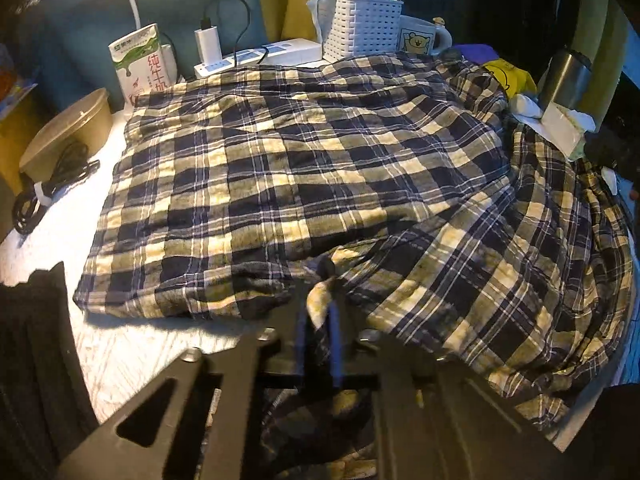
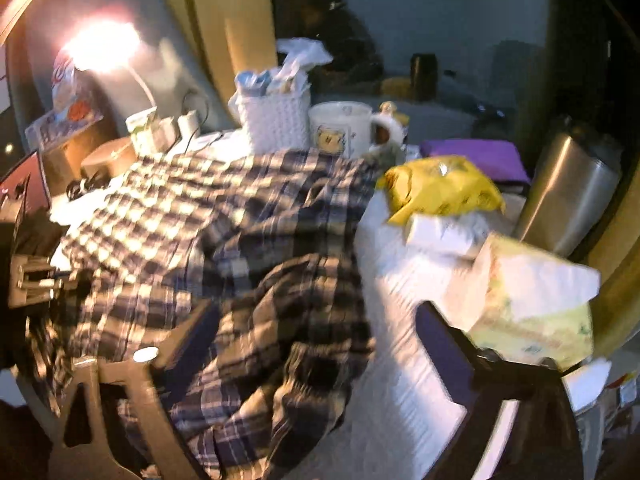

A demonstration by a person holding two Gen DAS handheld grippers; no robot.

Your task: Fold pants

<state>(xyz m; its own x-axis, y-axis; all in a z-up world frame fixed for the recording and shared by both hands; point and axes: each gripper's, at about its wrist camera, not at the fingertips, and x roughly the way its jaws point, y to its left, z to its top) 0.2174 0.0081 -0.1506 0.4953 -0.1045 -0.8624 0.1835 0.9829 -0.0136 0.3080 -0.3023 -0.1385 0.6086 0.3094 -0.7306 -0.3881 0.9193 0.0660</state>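
Navy and cream plaid pants lie on a white table, one part flat at the left, the rest bunched at the right. My left gripper is shut on a pinch of the pants fabric at the near edge. In the right wrist view the pants lie rumpled in the middle. My right gripper is open, its fingers spread wide above the near bunched fabric, holding nothing. The left gripper also shows at the left edge of that view.
At the back stand a milk carton, a power strip, a white basket and a bear mug. A brown bowl sits left. At right are a steel flask, a yellow bag and a tissue pack.
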